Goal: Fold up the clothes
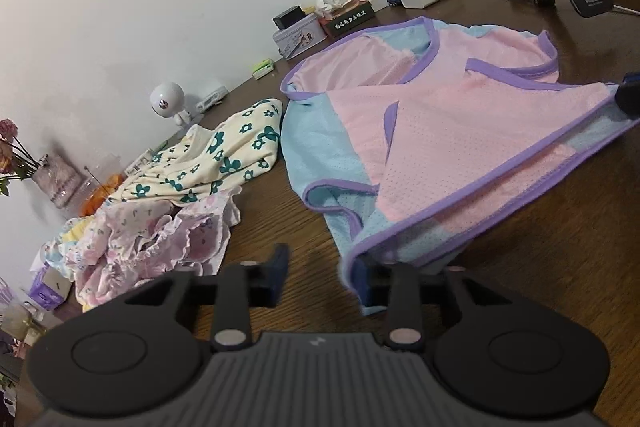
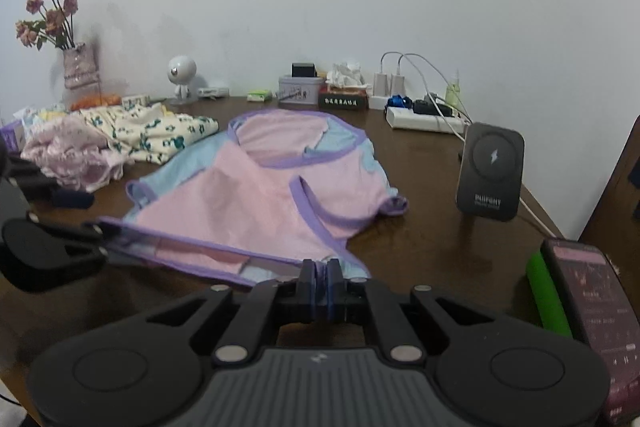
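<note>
Garment (image 2: pixel 256 187): pink-and-blue top, spread on worktop (image 2: pixel 420 239) left of the charger stand (image 2: pixel 491 171), hem edge raised | Right claw (image 2: pixel 321 277): clamped on hem | Left claw (image 1: pixel 316 273): jaws apart, hem against one finger | Advice: close left claw fully; keep hem taut and level; carry evenly.

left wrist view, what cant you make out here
- Left gripper: its right finger sits at the garment hem, the cloth blurred there, so contact is unclear.
- Right gripper: cut off by the right edge.
- Box lettering: too small to read.
- Pile: crumpled, garment types unclear.
</note>
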Demonstrator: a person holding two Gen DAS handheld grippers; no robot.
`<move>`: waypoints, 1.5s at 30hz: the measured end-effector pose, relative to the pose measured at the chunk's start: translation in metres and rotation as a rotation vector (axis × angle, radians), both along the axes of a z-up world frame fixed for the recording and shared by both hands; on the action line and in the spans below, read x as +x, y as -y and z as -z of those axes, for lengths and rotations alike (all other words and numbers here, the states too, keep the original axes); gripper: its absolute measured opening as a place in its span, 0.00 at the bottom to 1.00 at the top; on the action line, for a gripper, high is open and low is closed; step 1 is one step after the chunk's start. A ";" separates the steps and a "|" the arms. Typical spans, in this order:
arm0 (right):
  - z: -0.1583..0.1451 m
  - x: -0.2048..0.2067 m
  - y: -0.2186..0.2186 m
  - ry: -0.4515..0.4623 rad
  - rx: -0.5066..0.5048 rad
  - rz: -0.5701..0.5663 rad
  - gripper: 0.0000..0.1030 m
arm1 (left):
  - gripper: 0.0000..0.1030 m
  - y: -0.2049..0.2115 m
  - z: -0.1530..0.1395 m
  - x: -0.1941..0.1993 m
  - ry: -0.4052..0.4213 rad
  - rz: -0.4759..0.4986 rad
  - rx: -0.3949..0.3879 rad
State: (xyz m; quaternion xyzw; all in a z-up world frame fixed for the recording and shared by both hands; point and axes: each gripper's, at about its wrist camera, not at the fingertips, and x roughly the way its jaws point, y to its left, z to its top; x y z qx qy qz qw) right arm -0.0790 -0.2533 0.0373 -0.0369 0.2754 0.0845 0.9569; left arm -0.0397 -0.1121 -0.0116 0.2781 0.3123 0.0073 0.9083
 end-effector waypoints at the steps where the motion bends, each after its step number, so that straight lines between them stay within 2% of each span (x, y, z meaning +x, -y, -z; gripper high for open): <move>1: 0.002 -0.001 -0.001 0.001 -0.007 -0.006 0.04 | 0.14 0.002 0.000 -0.003 0.008 -0.002 0.005; 6: 0.010 -0.004 -0.002 -0.002 -0.062 -0.048 0.04 | 0.10 0.011 -0.001 -0.018 0.036 -0.019 0.023; 8: 0.014 -0.002 -0.001 -0.019 -0.068 -0.075 0.05 | 0.10 0.013 0.001 -0.022 0.031 -0.040 0.022; 11: 0.018 -0.004 -0.005 -0.010 -0.129 -0.111 0.08 | 0.12 0.015 0.003 -0.028 0.049 -0.067 0.029; 16: 0.019 -0.006 -0.018 0.029 -0.291 -0.181 0.12 | 0.21 0.019 0.006 -0.034 0.077 -0.059 0.049; 19: 0.019 -0.007 -0.025 0.036 -0.378 -0.223 0.14 | 0.31 0.021 0.008 -0.037 0.091 -0.051 0.062; 20: 0.018 -0.007 -0.026 0.035 -0.390 -0.230 0.17 | 0.35 0.022 0.008 -0.039 0.096 -0.048 0.067; 23: 0.015 -0.008 -0.025 0.039 -0.381 -0.226 0.30 | 0.39 0.024 0.010 -0.042 0.111 -0.040 0.080; 25: 0.013 -0.007 -0.020 0.032 -0.330 -0.216 0.27 | 0.43 0.026 0.011 -0.044 0.121 -0.035 0.088; 26: 0.012 -0.005 -0.018 0.017 -0.300 -0.208 0.20 | 0.43 0.027 0.012 -0.045 0.126 -0.032 0.093; 27: 0.011 -0.003 -0.016 -0.002 -0.271 -0.196 0.07 | 0.43 0.028 0.012 -0.046 0.126 -0.019 0.099; 28: 0.011 -0.001 -0.014 -0.021 -0.242 -0.184 0.07 | 0.42 0.031 0.013 -0.046 0.120 0.005 0.108; 29: 0.010 0.000 -0.012 -0.033 -0.223 -0.170 0.06 | 0.33 0.033 0.013 -0.044 0.107 0.021 0.104; 30: 0.009 0.000 -0.011 -0.026 -0.211 -0.150 0.05 | 0.14 0.033 0.013 -0.042 0.088 0.032 0.088; 31: 0.007 -0.001 -0.010 -0.019 -0.198 -0.130 0.05 | 0.07 0.033 0.014 -0.040 0.070 0.043 0.072; 32: 0.003 -0.003 -0.010 0.003 -0.183 -0.114 0.05 | 0.05 0.032 0.014 -0.038 0.060 0.050 0.058; 35: -0.009 -0.013 -0.009 0.082 -0.153 -0.069 0.05 | 0.02 0.022 0.011 -0.035 0.081 0.036 0.008; 37: -0.007 -0.019 -0.013 0.108 -0.191 -0.069 0.08 | 0.02 0.009 0.002 -0.032 0.109 0.000 -0.063; 39: 0.002 -0.020 -0.023 0.100 -0.266 -0.094 0.21 | 0.02 -0.003 -0.008 -0.030 0.131 -0.034 -0.132; 43: 0.014 -0.022 -0.044 0.085 -0.376 -0.139 0.26 | 0.02 -0.013 -0.020 -0.031 0.149 -0.045 -0.186; 45: 0.016 -0.023 -0.054 0.091 -0.430 -0.164 0.38 | 0.02 -0.017 -0.026 -0.031 0.157 -0.051 -0.213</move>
